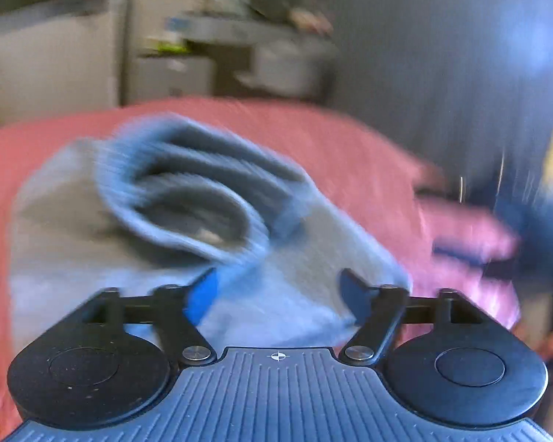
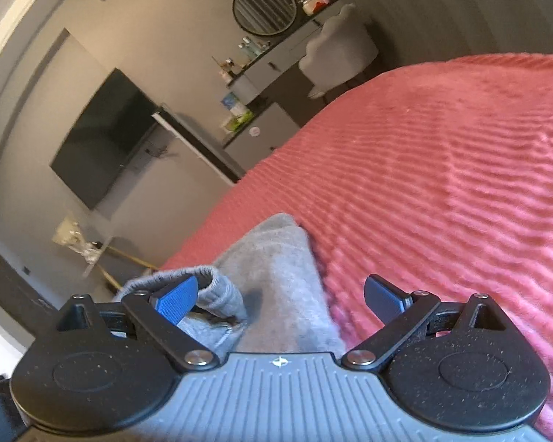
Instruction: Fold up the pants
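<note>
Pants (image 1: 92,228), grey sweatpants in a soft heap, lie on the pink ribbed bedspread (image 1: 331,136) and fill the left wrist view from about 9 o'clock through the centre, the ribbed waistband (image 1: 180,191) gaping open at about 11 o'clock. That whole view is smeared by motion blur. The left gripper (image 1: 280,291) is spread wide with grey cloth showing between its fingers; whether either blue pad touches the fabric cannot be told, and nothing is pinched. At 3 o'clock a blurred pink and dark blue shape sits at the bed's edge, too smeared to name. In the right wrist view, which is sharp, the right gripper (image 2: 280,294) is also spread wide and grasps nothing; its left finger (image 2: 177,296) lies against a ribbed cuff or waistband edge of the pants (image 2: 280,258), while its right finger (image 2: 383,294) is over bare bedspread (image 2: 442,169), apart from the cloth. Only this view shows the room clearly: a wall-mounted television (image 2: 103,136) at 9 o'clock, a round mirror (image 2: 264,8) at 12 o'clock, and a grey chair (image 2: 335,51) at a dresser at 1 o'clock.
</note>
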### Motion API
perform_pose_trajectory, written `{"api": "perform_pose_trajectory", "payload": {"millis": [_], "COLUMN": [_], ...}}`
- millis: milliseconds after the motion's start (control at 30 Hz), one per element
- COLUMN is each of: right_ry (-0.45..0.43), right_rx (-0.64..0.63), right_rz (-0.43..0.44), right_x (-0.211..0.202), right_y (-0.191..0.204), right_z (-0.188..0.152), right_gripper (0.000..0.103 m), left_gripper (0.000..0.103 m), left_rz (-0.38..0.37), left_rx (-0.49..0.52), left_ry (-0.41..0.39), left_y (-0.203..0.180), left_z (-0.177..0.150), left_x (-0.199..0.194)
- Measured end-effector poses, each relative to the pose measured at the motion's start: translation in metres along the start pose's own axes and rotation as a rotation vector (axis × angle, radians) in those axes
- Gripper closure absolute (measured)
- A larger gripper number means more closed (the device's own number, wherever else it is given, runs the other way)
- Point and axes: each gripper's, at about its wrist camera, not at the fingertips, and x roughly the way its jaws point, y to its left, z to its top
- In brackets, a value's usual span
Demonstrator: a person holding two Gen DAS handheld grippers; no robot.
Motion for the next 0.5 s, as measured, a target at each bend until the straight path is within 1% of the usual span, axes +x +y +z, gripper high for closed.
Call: {"api": "perform_pose_trajectory", "payload": {"millis": [33,67,100,133,167,200,233,267,300,333,367,400,467,500], "right_ry": [0.010,0.020,0.031,0.041,0.041,0.031,0.023,0.024,0.046,0.071,0.097,0.111,0.120,0.119], "right_rx": [-0.008,-0.035,-0.091,-0.162,-0.262,-0.403,-0.507,-0.595,-0.682,-0.740,-0.798,-0.843,-0.918,-0.955], "right_rz": [0.013,0.026,0.042,0.049,0.052,0.048,0.048,0.055,0.064,0.063,0.045,0.032,0.020,0.003], "right_x": [0.003,0.005,0.008,0.011,0.015,0.020,0.025,0.032,0.042,0.051,0.062,0.069,0.077,0.082], "right_y": [0.002,0.007,0.018,0.030,0.045,0.065,0.079,0.090,0.101,0.107,0.112,0.115,0.116,0.116], "right_z": [0.000,0.000,-0.002,-0.003,-0.006,-0.010,-0.015,-0.020,-0.025,-0.030,-0.037,-0.044,-0.056,-0.061], "right_gripper": [0.006,0.006,0.006,0.006,0.006,0.006,0.006,0.006,0.006,0.006,0.006,0.006,0.006,0.006], "left_gripper": [0.020,0.017,0.013,0.012,0.012,0.013,0.014,0.014,0.014,0.014,0.014,0.014,0.013,0.013], "left_rz": [-0.014,-0.014,-0.002,0.014,0.028,0.051,0.069,0.066,0.048,0.043,0.044,0.059,0.080,0.080], "left_rx": [-0.081,-0.161,-0.241,-0.319,-0.397,-0.480,-0.564,-0.658,-0.753,-0.794,-0.796,-0.774,-0.741,-0.738], "left_ry": [-0.029,-0.048,-0.067,-0.089,-0.103,-0.105,-0.104,-0.115,-0.153,-0.190,-0.232,-0.250,-0.254,-0.241], "left_y": [0.017,0.034,0.048,0.061,0.076,0.092,0.105,0.118,0.129,0.136,0.139,0.140,0.137,0.136], "left_z": [-0.001,-0.006,-0.012,-0.019,-0.029,-0.038,-0.045,-0.046,-0.051,-0.049,-0.049,-0.048,-0.045,-0.042], "left_x": [-0.017,-0.033,-0.044,-0.053,-0.060,-0.063,-0.064,-0.063,-0.066,-0.071,-0.076,-0.078,-0.075,-0.069]}}
